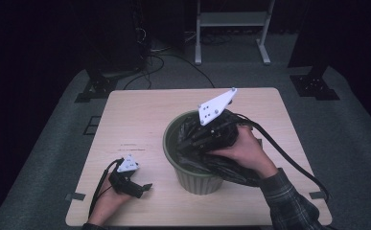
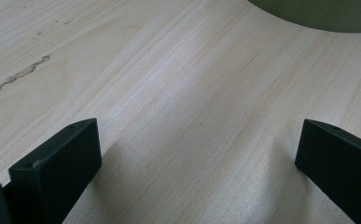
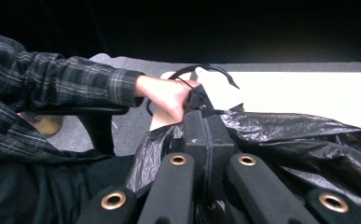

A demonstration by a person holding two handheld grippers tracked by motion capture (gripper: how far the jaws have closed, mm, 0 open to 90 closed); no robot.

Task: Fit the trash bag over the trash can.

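A green bin (image 1: pixel 192 181) stands at the middle of the wooden table (image 1: pixel 140 115), with a black plastic bag (image 1: pixel 233 170) in it and spilling over its right rim. My right gripper (image 1: pixel 189 143) hangs over the bin's mouth, pointing down and to the left, a hand wrapped around it. In the right gripper view its jaws are pressed together, right gripper (image 3: pixel 207 122), with the black bag (image 3: pixel 299 135) bunched around the tips, apparently pinched. My left gripper (image 1: pixel 142 190) rests on the table at the front left. The left gripper (image 2: pixel 197 135) is open over bare wood, fingers (image 2: pixel 61 158) wide apart.
The bin's green wall (image 2: pixel 318 14) lies just ahead of the left gripper. The right gripper's thick cable (image 1: pixel 288 158) trails off the table's right front corner. On the floor behind are a white rack (image 1: pixel 231 24), loose cables (image 1: pixel 159 62) and black stand bases (image 1: pixel 94 88).
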